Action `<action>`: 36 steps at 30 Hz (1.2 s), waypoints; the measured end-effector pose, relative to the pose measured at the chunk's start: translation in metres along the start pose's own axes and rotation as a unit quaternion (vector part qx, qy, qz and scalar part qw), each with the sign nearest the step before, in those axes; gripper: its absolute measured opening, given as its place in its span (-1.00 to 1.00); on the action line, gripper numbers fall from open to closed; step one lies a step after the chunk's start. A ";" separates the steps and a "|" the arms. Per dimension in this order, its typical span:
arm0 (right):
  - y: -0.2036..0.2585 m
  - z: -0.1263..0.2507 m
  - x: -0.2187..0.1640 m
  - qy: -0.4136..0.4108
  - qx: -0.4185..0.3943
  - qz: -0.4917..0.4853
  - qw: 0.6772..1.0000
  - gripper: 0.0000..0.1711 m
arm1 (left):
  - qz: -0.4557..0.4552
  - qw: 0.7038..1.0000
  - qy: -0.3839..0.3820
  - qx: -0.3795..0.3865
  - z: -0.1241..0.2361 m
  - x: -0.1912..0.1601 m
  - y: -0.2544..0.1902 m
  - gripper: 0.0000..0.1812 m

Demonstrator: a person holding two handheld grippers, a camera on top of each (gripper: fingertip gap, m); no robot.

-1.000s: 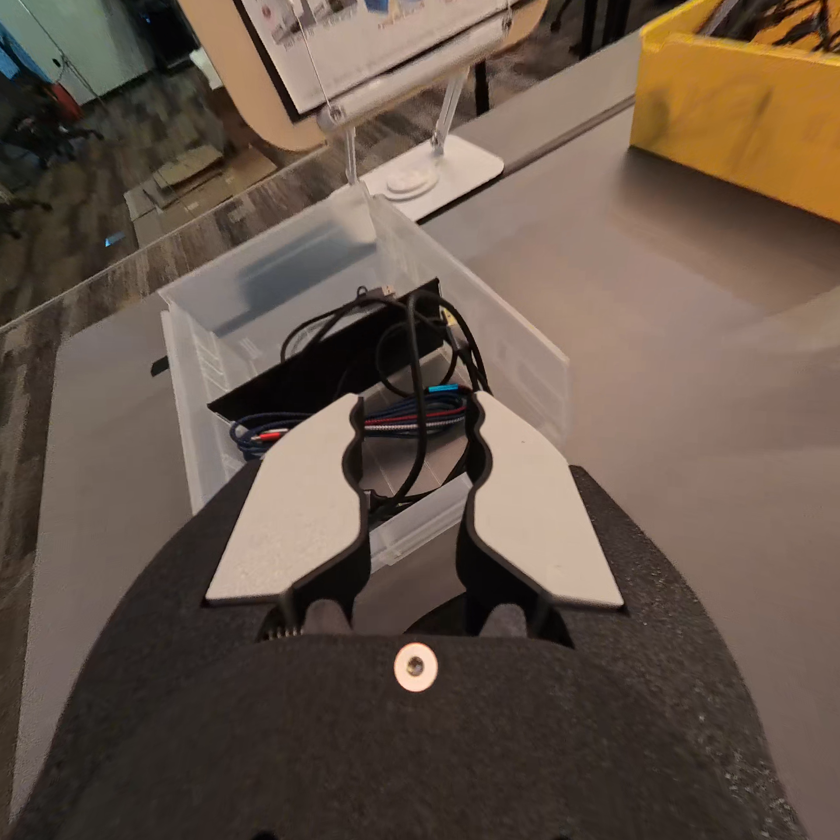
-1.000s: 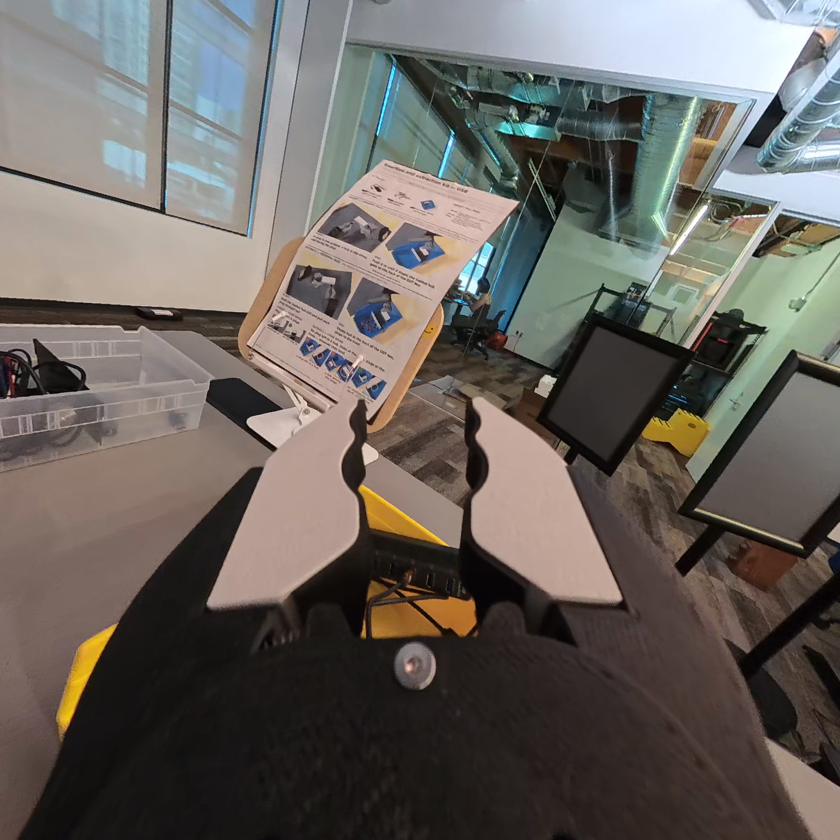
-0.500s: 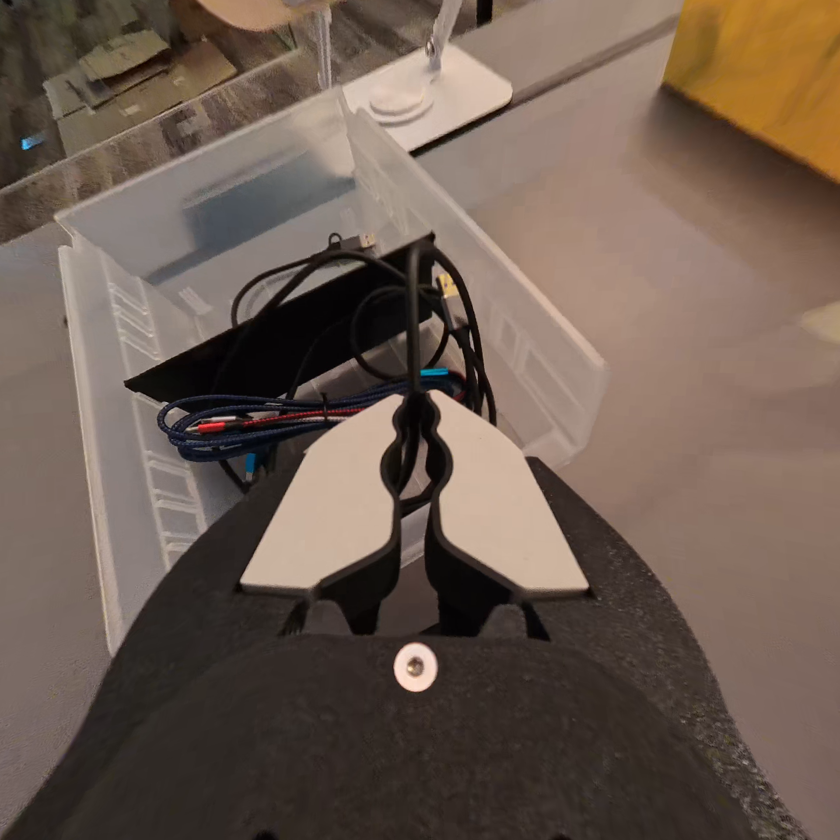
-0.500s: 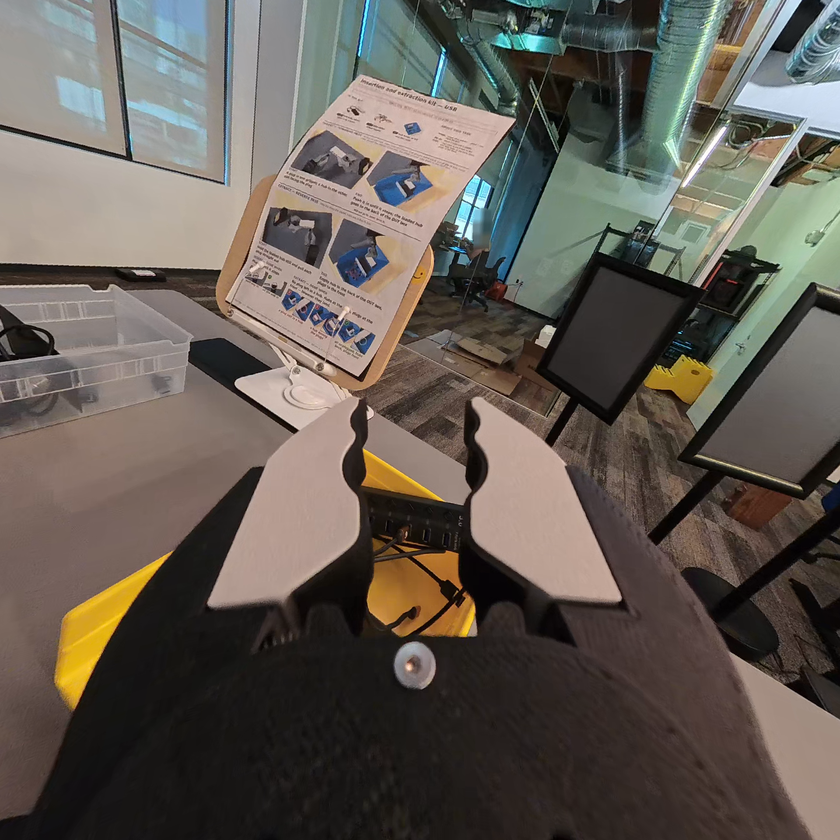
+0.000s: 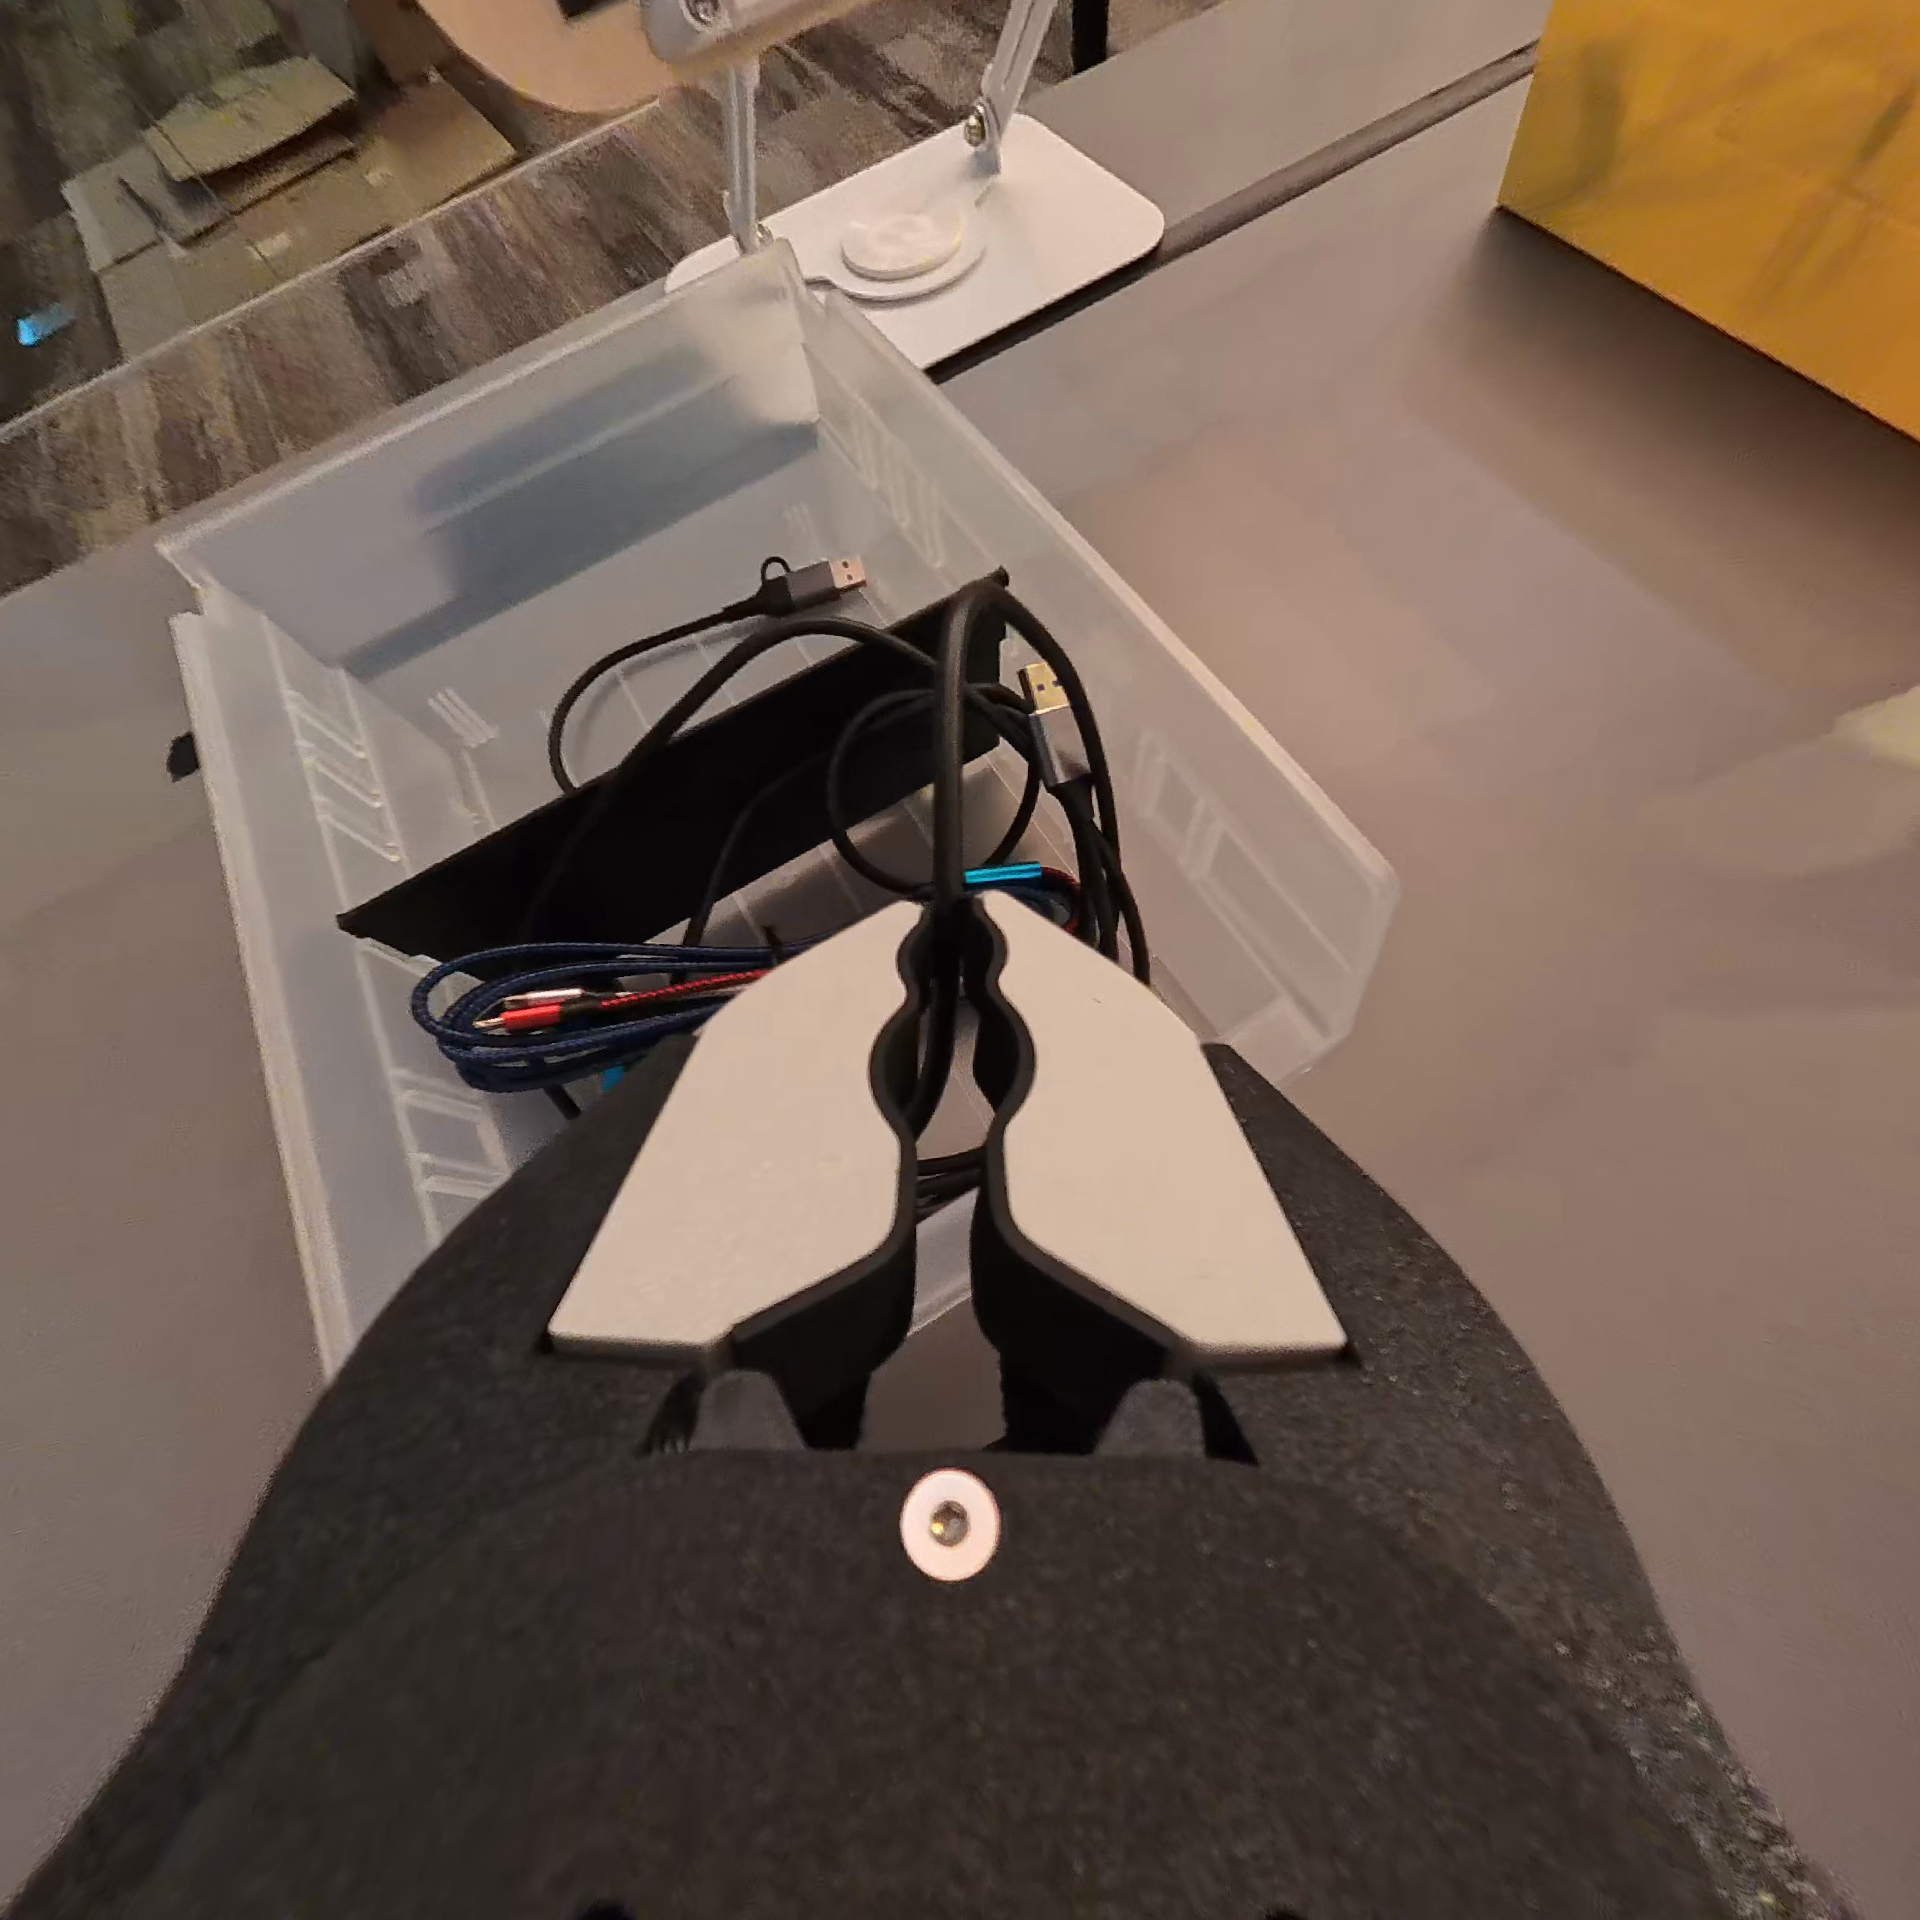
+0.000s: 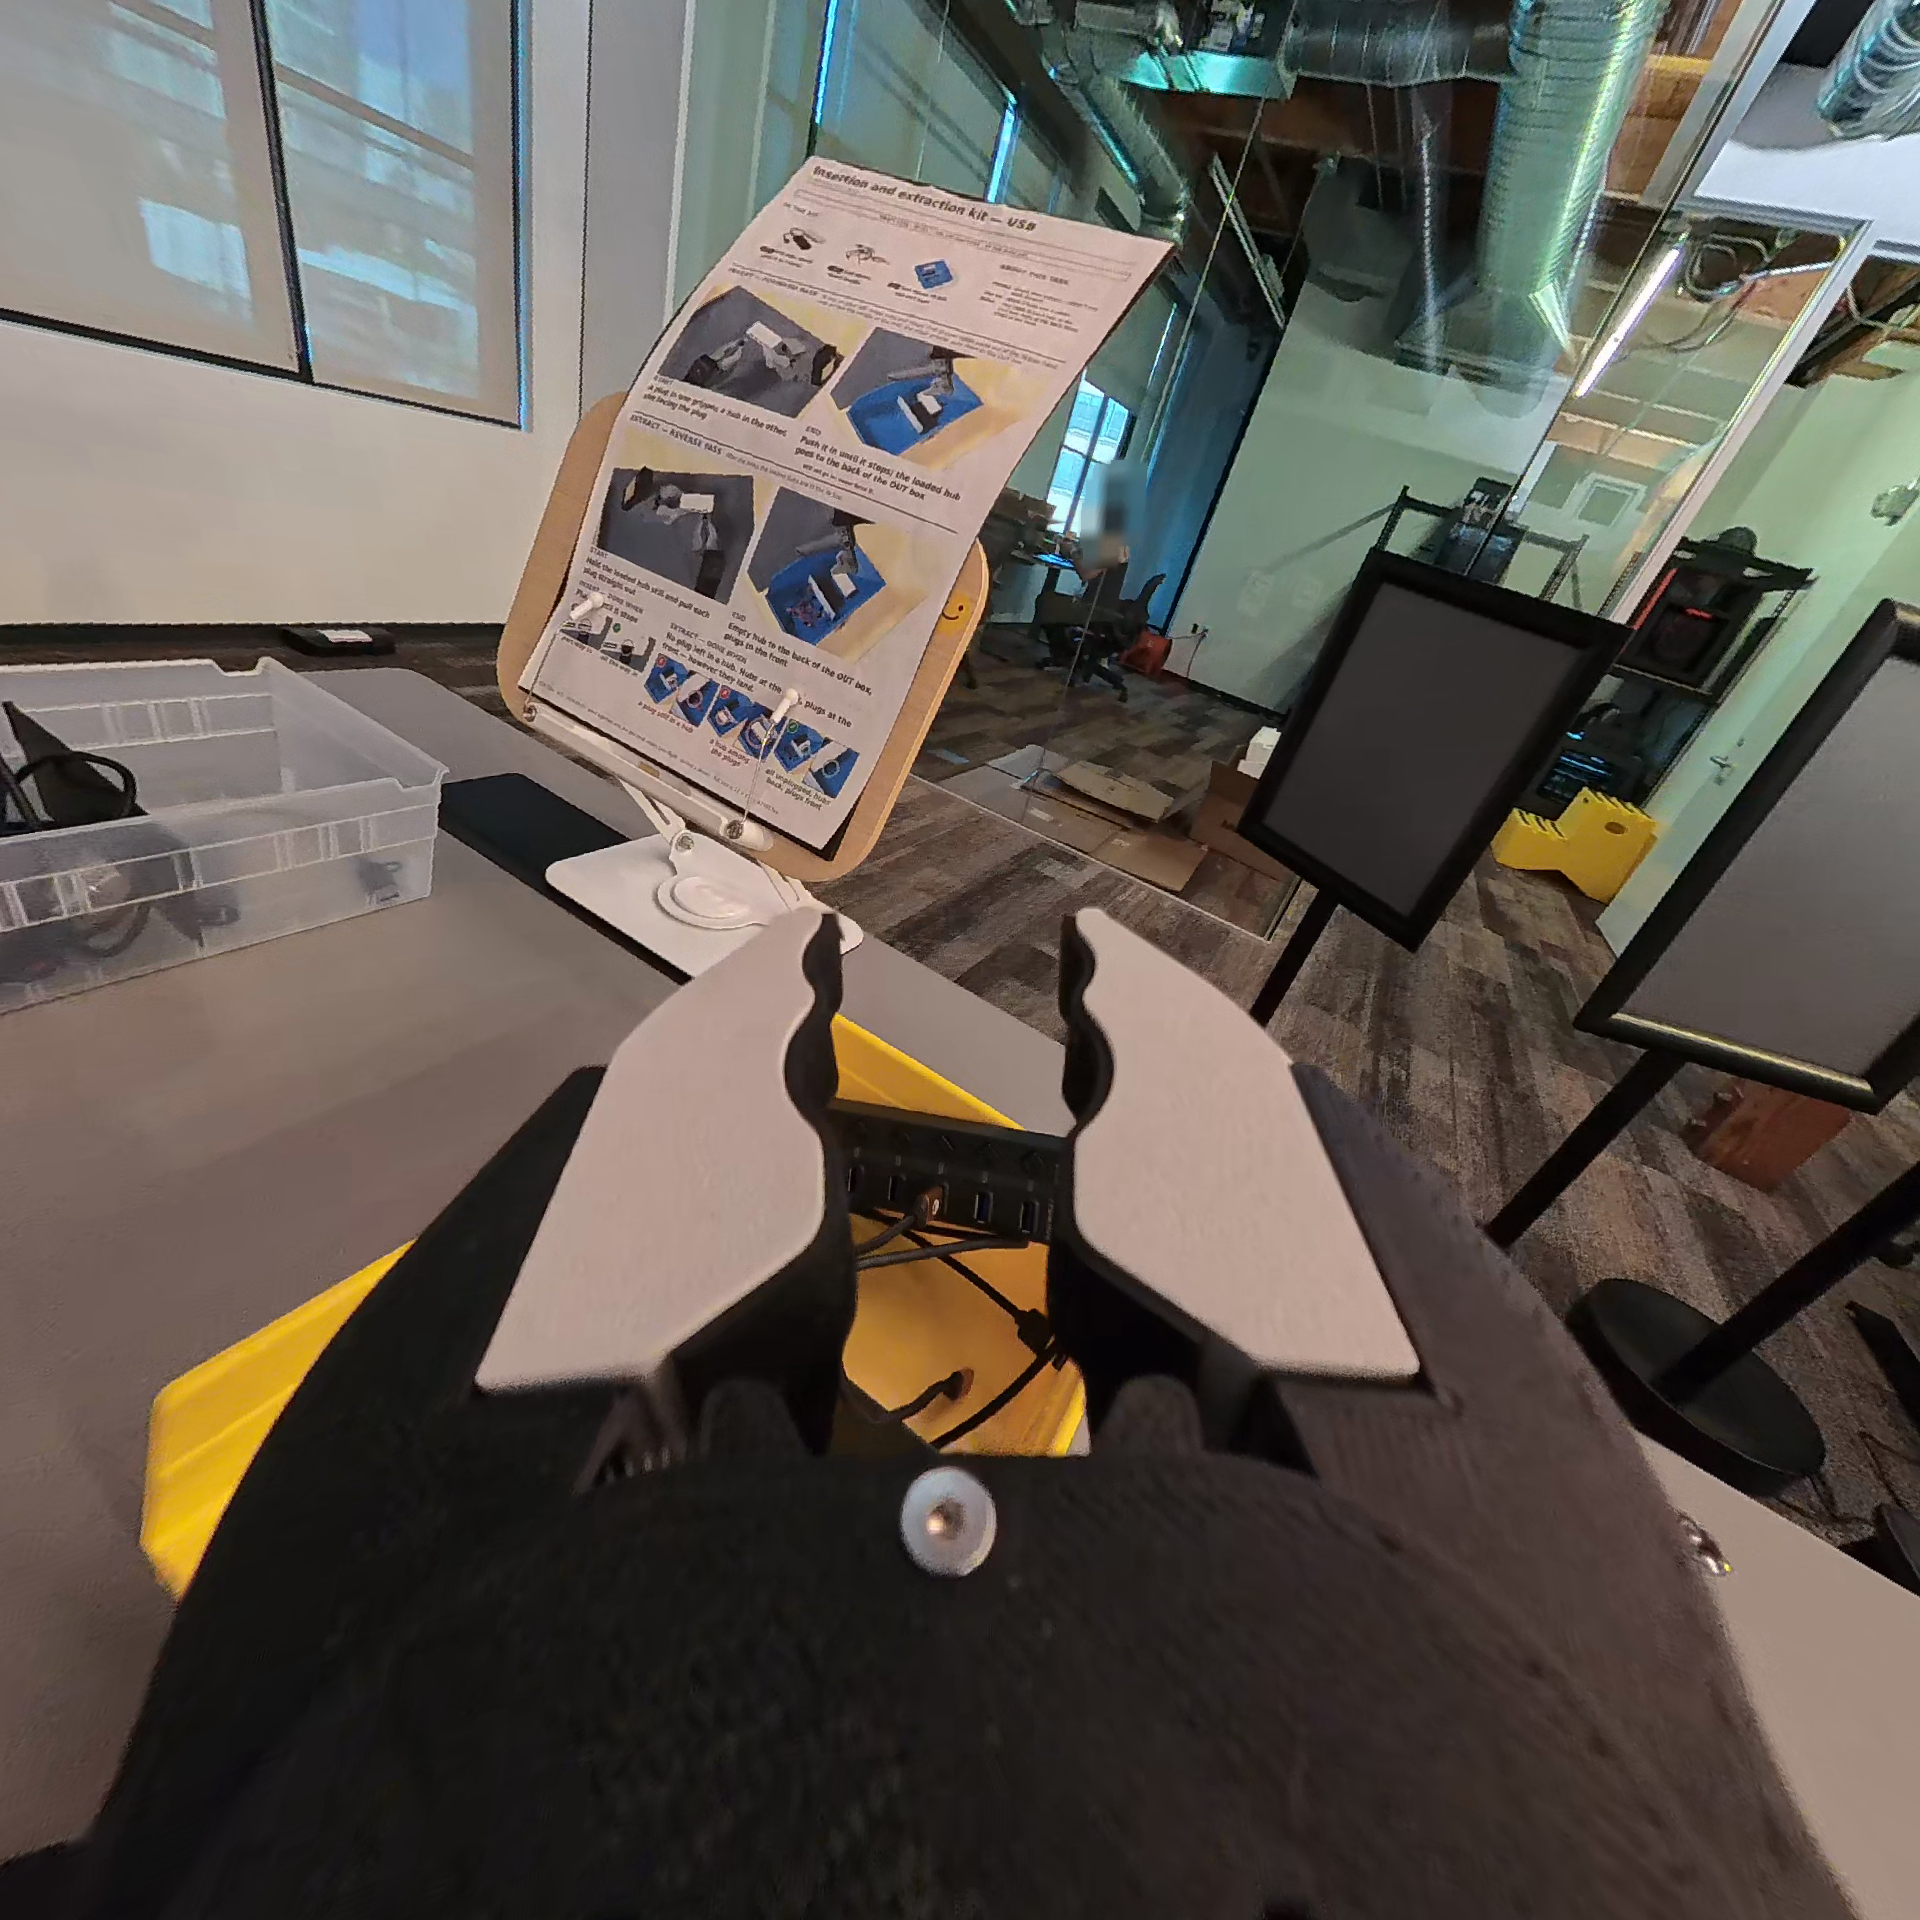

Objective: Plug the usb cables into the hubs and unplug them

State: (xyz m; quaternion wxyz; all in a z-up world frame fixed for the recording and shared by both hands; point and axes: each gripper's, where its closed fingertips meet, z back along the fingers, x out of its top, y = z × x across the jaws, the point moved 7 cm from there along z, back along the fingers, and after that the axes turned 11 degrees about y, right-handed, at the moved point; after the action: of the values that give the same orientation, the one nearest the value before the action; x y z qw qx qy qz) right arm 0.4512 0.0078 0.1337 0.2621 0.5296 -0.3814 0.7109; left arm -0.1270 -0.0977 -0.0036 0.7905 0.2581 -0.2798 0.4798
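1. USB cables [image 5: 790, 717], thin black ones tangled with one blue braided bundle [image 5: 540, 1013], lie in a clear plastic bin [image 5: 1257, 821].
2. Left gripper [image 5: 948, 914] pinches a black cable [image 5: 951, 727].
3. Right gripper [image 6: 948, 961] gapes over one black hub [image 6: 951, 1169] in a yellow bin [image 6: 260, 1392].

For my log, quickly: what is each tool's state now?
Left tool: closed on a black cable.
Right tool: open, holding nothing.

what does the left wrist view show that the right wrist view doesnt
Only the left wrist view: the left hand-held gripper shut on a black usb cable, and blue braided cables.

Only the right wrist view: the open right hand-held gripper above a black usb hub, plus the instruction sheet.

Both: clear bin, yellow bin.
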 end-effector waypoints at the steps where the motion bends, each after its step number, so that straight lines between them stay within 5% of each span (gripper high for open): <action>1: 0.000 -0.001 -0.001 0.003 0.001 -0.002 1.000 -0.53 | 0.004 1.000 -0.002 -0.009 -0.001 -0.001 -0.001 -0.95; 6: -0.002 -0.003 -0.004 0.021 -0.007 -0.001 1.000 -0.53 | 0.011 0.998 -0.055 -0.025 0.019 0.012 0.008 -0.57; 12: 0.003 -0.008 0.004 0.025 -0.026 0.023 0.999 -0.53 | -0.056 0.994 -0.087 -0.025 0.076 0.125 0.053 -0.63; 17: 0.002 -0.011 0.001 0.046 -0.044 0.032 0.997 -0.53 | -0.131 0.991 -0.007 -0.004 0.033 0.169 0.089 -0.72; 25: 0.000 -0.025 -0.005 0.087 -0.056 0.040 0.994 -0.53 | -0.201 0.957 0.210 -0.017 -0.087 0.119 0.117 -0.68; 30: 0.004 -0.039 -0.007 0.123 -0.064 0.063 0.988 -0.53 | -0.246 0.923 0.295 0.027 -0.127 0.095 0.128 -0.74; 36: 0.011 -0.048 -0.008 0.152 -0.065 0.090 0.982 -0.53 | -0.186 0.911 0.366 0.038 -0.159 0.074 0.133 -0.69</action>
State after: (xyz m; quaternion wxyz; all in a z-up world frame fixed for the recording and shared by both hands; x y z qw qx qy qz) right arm 0.4179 0.0412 0.1162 0.2859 0.3609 -0.4282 0.7776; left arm -0.1880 0.1100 -0.0467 0.9020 0.1418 0.1007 0.3952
